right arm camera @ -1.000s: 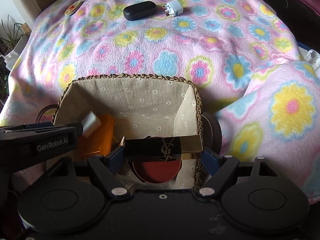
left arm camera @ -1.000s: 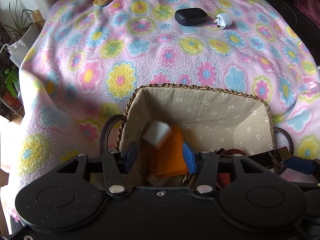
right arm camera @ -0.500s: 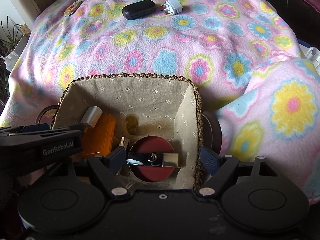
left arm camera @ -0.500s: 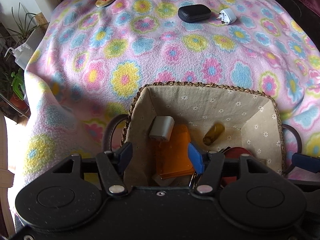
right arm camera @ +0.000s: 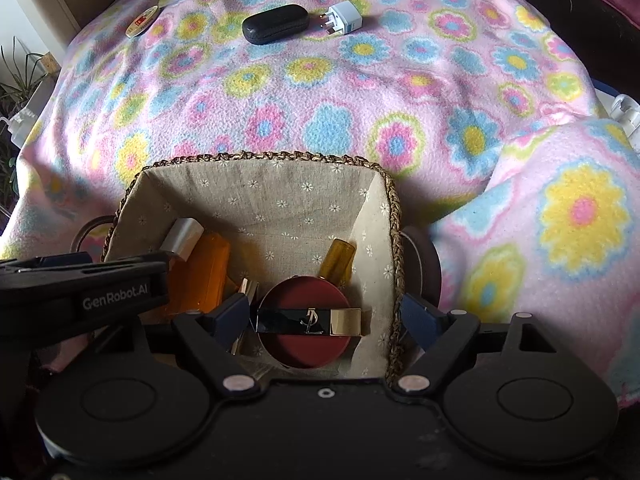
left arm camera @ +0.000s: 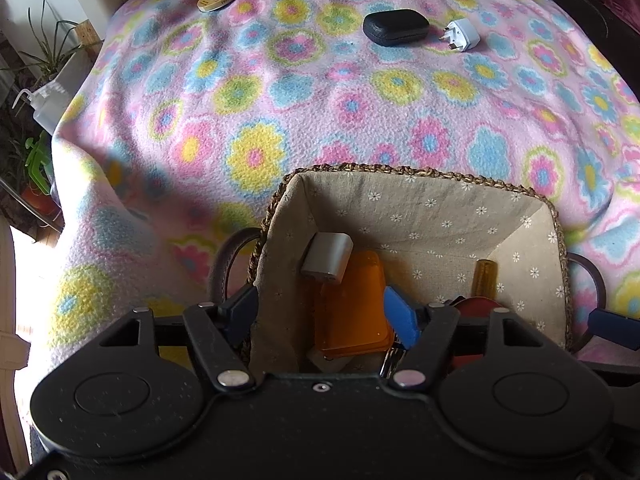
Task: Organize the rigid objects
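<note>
Both grippers hung over the basket [right arm camera: 394, 216], jaws open and empty; the left gripper [left arm camera: 320, 312] had just been opening. The black case [right arm camera: 275, 24] lay far across the blanket [right arm camera: 320, 92], long axis crosswise, neither hand clearly nearer.

Soft daylight comes from left of the basket [left arm camera: 420, 172], blowing out the floor strip at the left wrist picture's edge. The blanket [left arm camera: 360, 112] beyond the basket is evenly lit; near its left wall lies shadow. Fisheye bending curves both views, corners darkened.
</note>
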### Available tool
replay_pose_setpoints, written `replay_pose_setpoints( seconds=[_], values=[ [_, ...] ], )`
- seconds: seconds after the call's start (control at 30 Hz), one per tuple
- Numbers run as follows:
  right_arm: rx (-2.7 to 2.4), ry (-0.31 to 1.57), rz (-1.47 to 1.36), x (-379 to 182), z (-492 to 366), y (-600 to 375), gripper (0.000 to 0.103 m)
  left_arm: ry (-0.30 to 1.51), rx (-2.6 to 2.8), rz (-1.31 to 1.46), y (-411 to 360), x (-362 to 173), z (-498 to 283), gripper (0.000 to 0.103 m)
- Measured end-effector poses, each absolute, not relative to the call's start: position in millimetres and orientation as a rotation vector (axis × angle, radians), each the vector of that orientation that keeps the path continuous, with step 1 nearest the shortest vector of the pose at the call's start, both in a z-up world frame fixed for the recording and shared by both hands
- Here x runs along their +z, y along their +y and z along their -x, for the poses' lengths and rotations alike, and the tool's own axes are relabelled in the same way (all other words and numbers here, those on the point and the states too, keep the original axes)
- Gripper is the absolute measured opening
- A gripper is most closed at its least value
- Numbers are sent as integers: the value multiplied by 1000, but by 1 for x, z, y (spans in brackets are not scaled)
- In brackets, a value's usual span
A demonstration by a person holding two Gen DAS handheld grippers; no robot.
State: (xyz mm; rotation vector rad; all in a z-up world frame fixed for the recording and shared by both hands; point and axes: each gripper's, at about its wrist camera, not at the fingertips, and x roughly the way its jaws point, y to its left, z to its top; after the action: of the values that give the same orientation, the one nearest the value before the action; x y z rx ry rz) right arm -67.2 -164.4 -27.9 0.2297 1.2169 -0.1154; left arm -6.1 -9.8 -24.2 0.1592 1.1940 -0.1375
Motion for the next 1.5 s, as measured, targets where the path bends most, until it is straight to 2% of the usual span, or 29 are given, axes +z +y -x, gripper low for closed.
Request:
replay_pose_setpoints(
  seconds=[0.5, 1.5],
  values=[
    [-118, 1216, -242, -29, 66, -166, 86, 1201, -136, -136, -9, -24, 5, 73],
    [-121, 1214, -249, -29, 67, -165, 87, 1204, -130, -122, -7, -23, 4, 78]
  ],
)
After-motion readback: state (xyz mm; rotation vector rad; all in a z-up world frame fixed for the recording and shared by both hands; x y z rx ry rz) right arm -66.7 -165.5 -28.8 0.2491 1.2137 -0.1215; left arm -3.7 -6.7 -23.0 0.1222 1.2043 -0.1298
